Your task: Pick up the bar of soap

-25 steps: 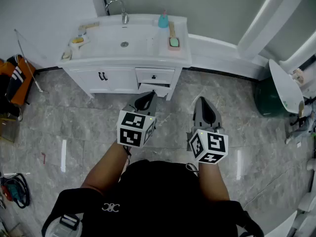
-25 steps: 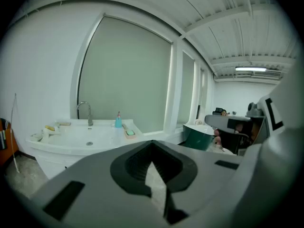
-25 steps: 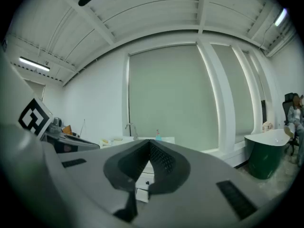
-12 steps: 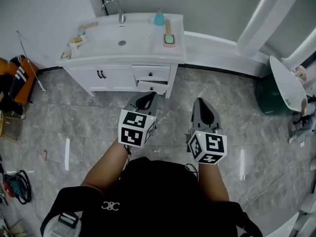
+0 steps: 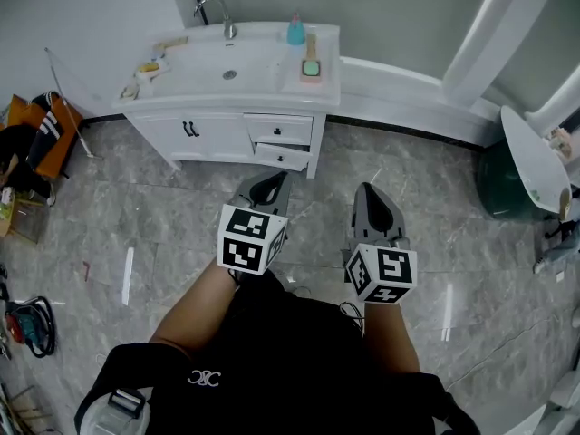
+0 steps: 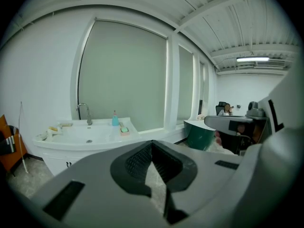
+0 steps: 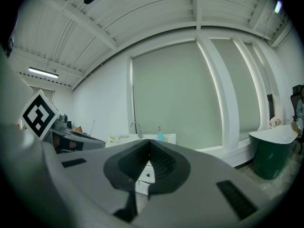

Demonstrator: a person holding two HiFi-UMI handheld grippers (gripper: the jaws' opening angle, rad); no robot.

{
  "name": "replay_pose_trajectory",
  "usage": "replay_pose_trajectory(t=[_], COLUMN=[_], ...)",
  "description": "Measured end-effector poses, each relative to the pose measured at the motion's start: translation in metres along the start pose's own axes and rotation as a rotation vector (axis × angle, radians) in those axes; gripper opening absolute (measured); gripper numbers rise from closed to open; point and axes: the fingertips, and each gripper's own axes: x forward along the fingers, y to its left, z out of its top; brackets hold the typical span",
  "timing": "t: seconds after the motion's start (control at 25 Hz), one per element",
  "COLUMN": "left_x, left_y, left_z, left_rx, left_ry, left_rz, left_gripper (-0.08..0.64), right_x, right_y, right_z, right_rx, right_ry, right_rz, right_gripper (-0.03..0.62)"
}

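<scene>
Grey plastic left gripper (image 5: 269, 181) and right gripper (image 5: 367, 189) — ribbed jaws pressed together, empty — face twelve o'clock, where the rounded pale-green bar of soap (image 5: 311, 68) lies in a pink tray (image 5: 313, 80) on the glossy white vanity (image 5: 227, 107).

On the far white vanity's worktop (image 5: 328, 87), the green bar of soap (image 5: 312, 68) lies right of the basin. Left gripper (image 5: 271, 182) and right gripper (image 5: 370, 194) hover near, over grey marble floor (image 5: 154, 216).
</scene>
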Motion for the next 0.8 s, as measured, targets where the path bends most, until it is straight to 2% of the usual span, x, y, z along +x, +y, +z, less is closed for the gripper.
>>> replay_pose_trajectory(t=[0.4,0.8], left_x=[-0.005,0.024], left_y=[-0.001,0.009], left_z=[-0.009,-0.005], left_rx=[-0.006,-0.015], left_ry=[0.004,-0.004], left_rz=[0.019,0.009], left_gripper=[0.008,0.008], right_x=[-0.008,0.012], right_y=[0.003,-0.009], right_z=[-0.005,-0.003], right_rx=[-0.008,-0.021], right_ry=[-0.004,-0.005], right_rz=[0.018,-0.002], right_gripper=[0.006,0.006])
